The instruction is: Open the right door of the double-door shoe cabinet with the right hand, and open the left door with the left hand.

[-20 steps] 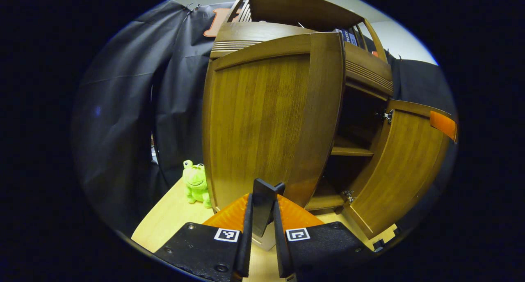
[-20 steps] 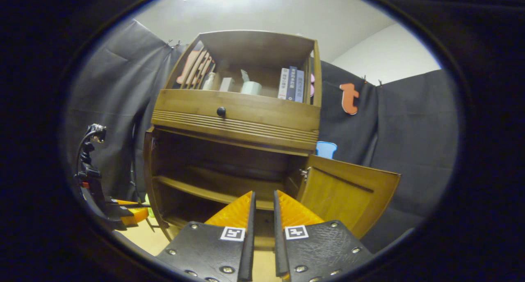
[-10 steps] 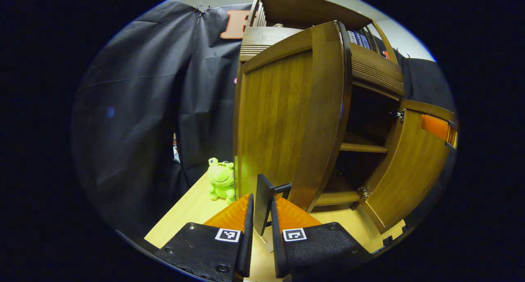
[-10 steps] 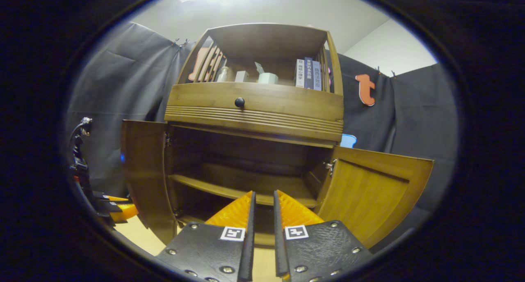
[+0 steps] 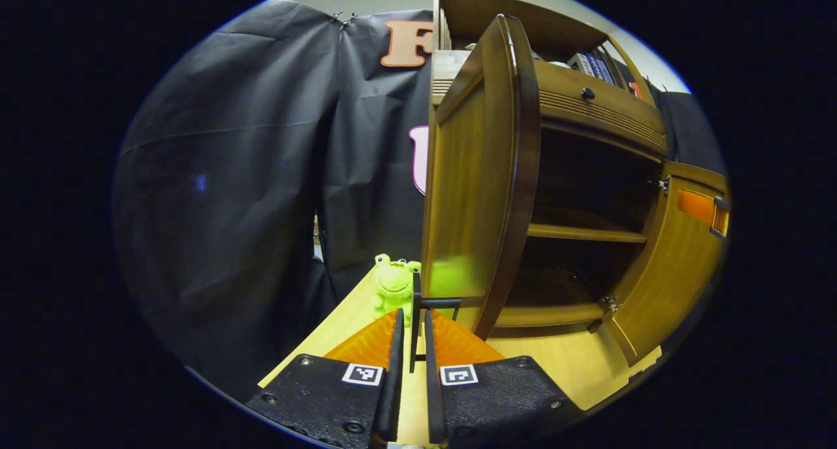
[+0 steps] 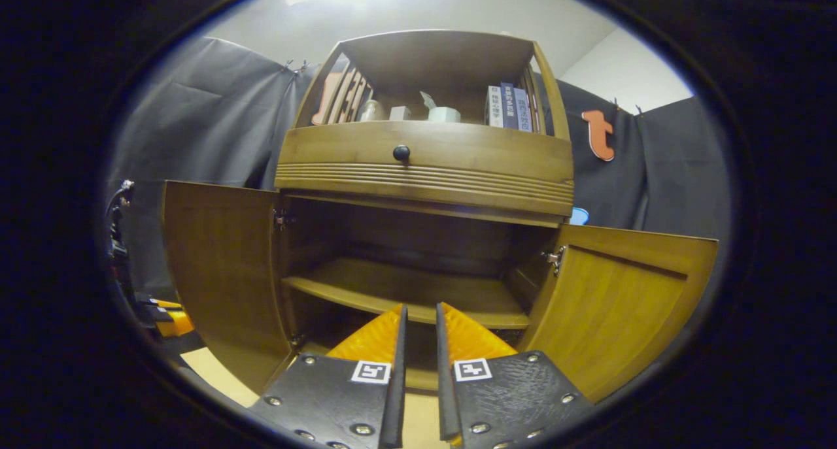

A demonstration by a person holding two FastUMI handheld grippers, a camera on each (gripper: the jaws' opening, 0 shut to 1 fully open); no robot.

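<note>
Holding the left door (image 5: pixel 480 174) by its handle (image 5: pixel 418 318), my left gripper (image 5: pixel 410 344) was swinging it wide; right gripper (image 6: pixel 418 344) nearly closed, empty; next, I judged, release.

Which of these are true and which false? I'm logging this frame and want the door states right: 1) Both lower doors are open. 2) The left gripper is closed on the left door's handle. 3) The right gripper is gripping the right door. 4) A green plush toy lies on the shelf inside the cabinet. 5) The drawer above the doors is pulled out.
1) True: the left door and right door both stand swung out.
2) True: the left gripper has its jaws closed on the dark handle.
3) False: the right gripper holds nothing, jaws nearly together, apart from the door.
4) False: the green plush toy sits on the tabletop beside the cabinet.
5) False: the drawer looks closed.
</note>
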